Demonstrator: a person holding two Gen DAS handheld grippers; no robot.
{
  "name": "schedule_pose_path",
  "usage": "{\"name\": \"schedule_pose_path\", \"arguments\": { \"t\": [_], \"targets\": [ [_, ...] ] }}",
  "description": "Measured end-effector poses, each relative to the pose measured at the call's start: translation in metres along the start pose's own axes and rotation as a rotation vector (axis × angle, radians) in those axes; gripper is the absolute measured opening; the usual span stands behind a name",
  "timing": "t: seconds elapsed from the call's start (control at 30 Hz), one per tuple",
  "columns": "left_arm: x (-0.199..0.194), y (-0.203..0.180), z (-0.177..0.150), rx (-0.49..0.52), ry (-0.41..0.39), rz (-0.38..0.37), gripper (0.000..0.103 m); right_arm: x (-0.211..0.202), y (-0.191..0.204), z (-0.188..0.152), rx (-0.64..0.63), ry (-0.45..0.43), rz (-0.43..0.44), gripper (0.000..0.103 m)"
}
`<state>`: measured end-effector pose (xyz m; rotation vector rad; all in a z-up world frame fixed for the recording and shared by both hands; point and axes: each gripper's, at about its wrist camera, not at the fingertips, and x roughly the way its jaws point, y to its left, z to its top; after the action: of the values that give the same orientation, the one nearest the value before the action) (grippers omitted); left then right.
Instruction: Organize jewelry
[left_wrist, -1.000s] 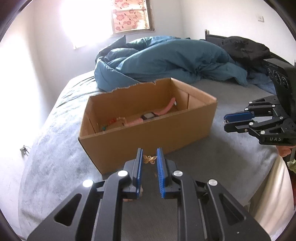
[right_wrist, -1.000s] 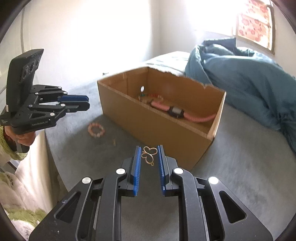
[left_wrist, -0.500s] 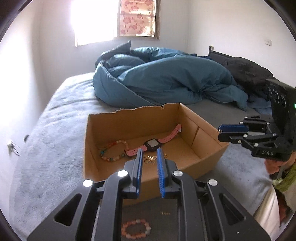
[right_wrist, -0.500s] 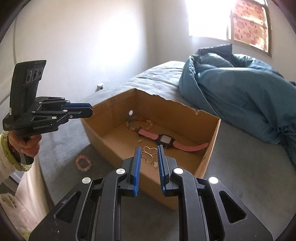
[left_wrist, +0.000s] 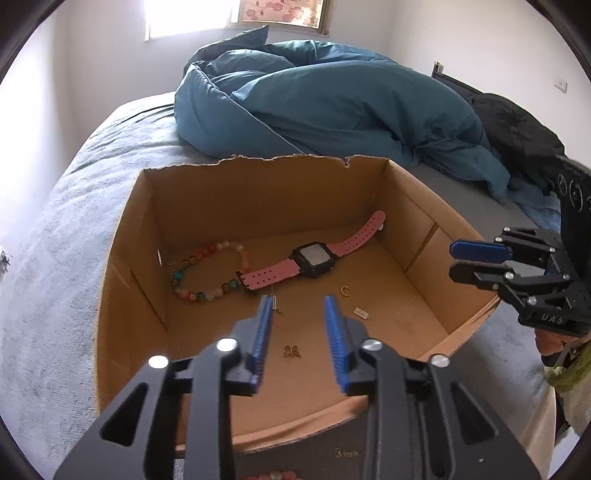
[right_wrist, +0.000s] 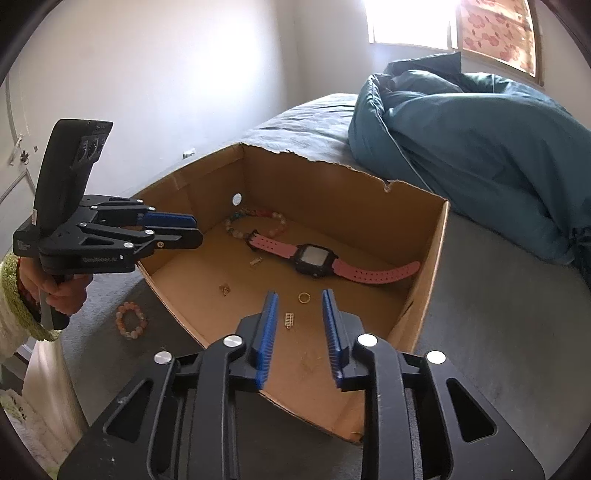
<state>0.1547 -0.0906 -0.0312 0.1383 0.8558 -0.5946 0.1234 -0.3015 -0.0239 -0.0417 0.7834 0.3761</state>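
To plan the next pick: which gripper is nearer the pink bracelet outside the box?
Left. The left gripper hovers beside the bracelet; the right gripper is farther, over the box. Both jaws are opening, empty.

The open top of the cardboard box (left_wrist: 258, 192) gives clear passage downward under both claws. Below the left claw (left_wrist: 297, 314), whose jaws are opening with nothing between them, the floor is bare apart from a small butterfly charm (left_wrist: 291, 350). Ahead of it the pink watch (left_wrist: 314, 260) and a bead bracelet (left_wrist: 207, 269) crowd the middle. The right claw (right_wrist: 299, 314), also opening and empty, has a ring (right_wrist: 304, 297) and a small charm (right_wrist: 289, 319) beneath. Beyond the box a heaped blue duvet (right_wrist: 480, 147) blocks the way; the near wall, possibly low, lies under both.
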Motion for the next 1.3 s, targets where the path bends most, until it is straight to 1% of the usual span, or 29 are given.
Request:
{"name": "schedule_pose_path", "arguments": {
  "t": [0.03,0.17,0.23,0.43,0.53,0.67,0.73,0.83,0.9,1.0,1.2,1.3],
  "targets": [
    [0.0,0.001,0.0,-0.003,-0.003,0.0,0.038,0.0,-0.002,0.0,0.002,-0.002,0.0,0.029],
    [-0.007,0.001,0.0,-0.003,-0.019,-0.004,0.043,-0.007,-0.003,-0.001,0.014,-0.018,-0.004,0.03],
    [-0.013,0.0,-0.001,0.004,-0.034,0.002,0.044,-0.013,-0.003,-0.001,0.014,-0.029,-0.007,0.032],
    [-0.048,-0.003,-0.009,0.008,-0.106,0.014,0.045,-0.038,0.003,-0.007,0.015,-0.065,-0.013,0.033],
    [-0.074,-0.004,-0.021,0.022,-0.14,0.024,0.045,-0.054,0.009,-0.014,0.008,-0.085,-0.004,0.034],
    [-0.107,-0.007,-0.049,0.04,-0.164,0.013,0.045,-0.069,0.022,-0.028,-0.008,-0.09,0.033,0.035],
    [-0.118,-0.01,-0.067,0.064,-0.153,0.004,0.046,-0.07,0.031,-0.034,-0.026,-0.077,0.054,0.035],
    [-0.122,-0.013,-0.089,0.098,-0.119,-0.013,0.046,-0.062,0.048,-0.045,-0.047,-0.044,0.108,0.035],
    [-0.117,-0.016,-0.108,0.132,-0.073,-0.028,0.046,-0.049,0.06,-0.05,-0.072,-0.014,0.142,0.035],
    [-0.103,-0.018,-0.124,0.166,-0.027,-0.031,0.046,-0.029,0.079,-0.054,-0.118,0.025,0.179,0.035],
    [-0.078,-0.012,-0.136,0.193,0.004,-0.056,0.046,0.015,0.11,-0.045,-0.21,0.089,0.262,0.034],
    [-0.065,-0.007,-0.136,0.202,0.021,-0.057,0.046,0.036,0.12,-0.04,-0.261,0.124,0.278,0.032]
  ]
}}
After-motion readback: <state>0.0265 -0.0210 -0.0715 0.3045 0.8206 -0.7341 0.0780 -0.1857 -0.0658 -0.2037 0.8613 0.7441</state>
